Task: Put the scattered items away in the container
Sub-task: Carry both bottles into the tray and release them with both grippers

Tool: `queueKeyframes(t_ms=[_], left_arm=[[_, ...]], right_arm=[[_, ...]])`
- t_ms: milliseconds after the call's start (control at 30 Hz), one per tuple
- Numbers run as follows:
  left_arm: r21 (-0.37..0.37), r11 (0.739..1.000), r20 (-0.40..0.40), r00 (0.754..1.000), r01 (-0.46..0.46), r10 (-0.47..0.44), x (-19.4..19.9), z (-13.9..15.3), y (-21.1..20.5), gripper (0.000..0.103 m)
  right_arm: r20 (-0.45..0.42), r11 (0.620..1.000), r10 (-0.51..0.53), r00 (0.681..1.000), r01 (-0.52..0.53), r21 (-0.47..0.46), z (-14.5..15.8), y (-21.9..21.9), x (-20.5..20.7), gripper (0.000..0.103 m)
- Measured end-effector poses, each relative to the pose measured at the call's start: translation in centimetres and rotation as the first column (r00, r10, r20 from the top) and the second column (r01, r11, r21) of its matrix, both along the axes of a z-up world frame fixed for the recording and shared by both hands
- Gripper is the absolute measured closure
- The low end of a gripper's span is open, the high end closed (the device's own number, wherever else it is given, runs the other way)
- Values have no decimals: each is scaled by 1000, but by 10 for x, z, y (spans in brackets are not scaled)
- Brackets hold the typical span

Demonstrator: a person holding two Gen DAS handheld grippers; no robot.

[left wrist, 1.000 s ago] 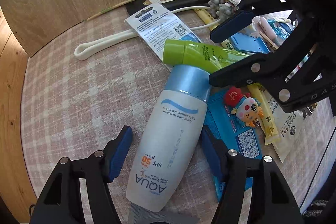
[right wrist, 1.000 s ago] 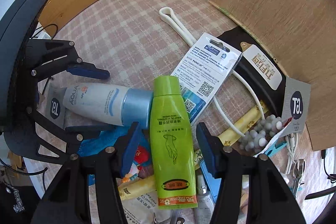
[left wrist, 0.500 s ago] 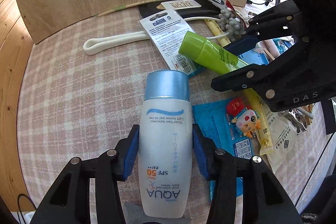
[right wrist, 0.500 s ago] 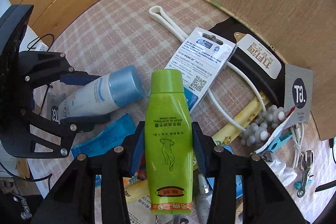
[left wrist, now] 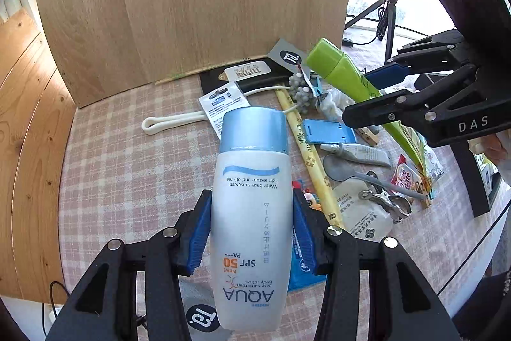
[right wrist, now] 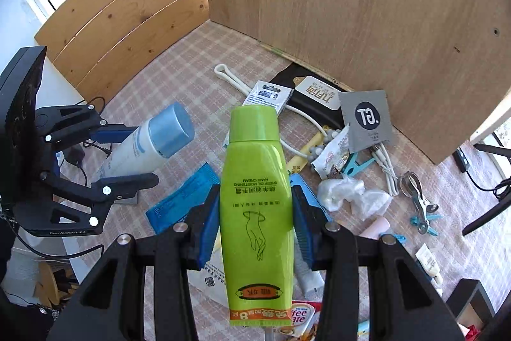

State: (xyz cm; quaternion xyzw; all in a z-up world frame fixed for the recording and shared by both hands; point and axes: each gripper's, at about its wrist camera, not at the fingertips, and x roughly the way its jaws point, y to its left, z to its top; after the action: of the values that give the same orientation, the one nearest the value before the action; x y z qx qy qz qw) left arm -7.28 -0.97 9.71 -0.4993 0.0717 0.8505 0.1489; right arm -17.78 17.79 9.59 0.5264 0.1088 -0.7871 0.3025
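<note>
The left tool point(left wrist: 251, 227) is clamped on the sunscreen bottle point(left wrist: 251, 213), the right tool point(right wrist: 255, 222) on the green hand-cream tube point(right wrist: 257, 206), both lifted above the checked tabletop point(left wrist: 127, 174). The carrying step seems under way; no container shows, so each must find it. Clutter such as a spoon point(left wrist: 348, 171) and blue sachet point(right wrist: 182, 200) remains below.

The hand cream tube point(right wrist: 258, 206) covers items beneath it; the blue sachet point(left wrist: 303, 272) lies mostly hidden behind the sunscreen bottle point(left wrist: 250, 213).

Recording setup: tripod point(left wrist: 388, 18), wooden backdrop point(left wrist: 191, 5)
</note>
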Motion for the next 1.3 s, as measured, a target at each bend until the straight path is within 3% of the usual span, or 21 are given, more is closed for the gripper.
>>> queueKeyframes(t_ms=[133, 333, 567, 733, 1000, 1200, 1300], left_arm=[[14, 999, -20, 999, 49, -49, 18, 17, 40, 57], [53, 981, -50, 981, 188, -185, 22, 35, 146, 57], [109, 927, -77, 933, 358, -351, 54, 56, 247, 57], [134, 884, -79, 894, 448, -441, 76, 60, 327, 57], [161, 857, -63, 872, 489, -486, 74, 57, 419, 57], [145, 847, -63, 859, 512, -508, 69, 54, 468, 57], [127, 858, -46, 867, 498, -497, 66, 53, 487, 55]], right_arm=[[-29, 995, -94, 995, 94, 11, 19, 53, 30, 62], [-45, 966, -258, 965, 258, 3, 35, 154, 68, 62], [-64, 896, -442, 895, 444, 16, 49, 272, 114, 62], [-71, 824, -563, 824, 565, 27, 49, 354, 146, 62], [-56, 723, -687, 725, 689, 52, 40, 461, 180, 62], [-43, 694, -716, 697, 717, 66, 31, 505, 192, 62], [-18, 702, -710, 704, 710, 57, 27, 515, 191, 58]])
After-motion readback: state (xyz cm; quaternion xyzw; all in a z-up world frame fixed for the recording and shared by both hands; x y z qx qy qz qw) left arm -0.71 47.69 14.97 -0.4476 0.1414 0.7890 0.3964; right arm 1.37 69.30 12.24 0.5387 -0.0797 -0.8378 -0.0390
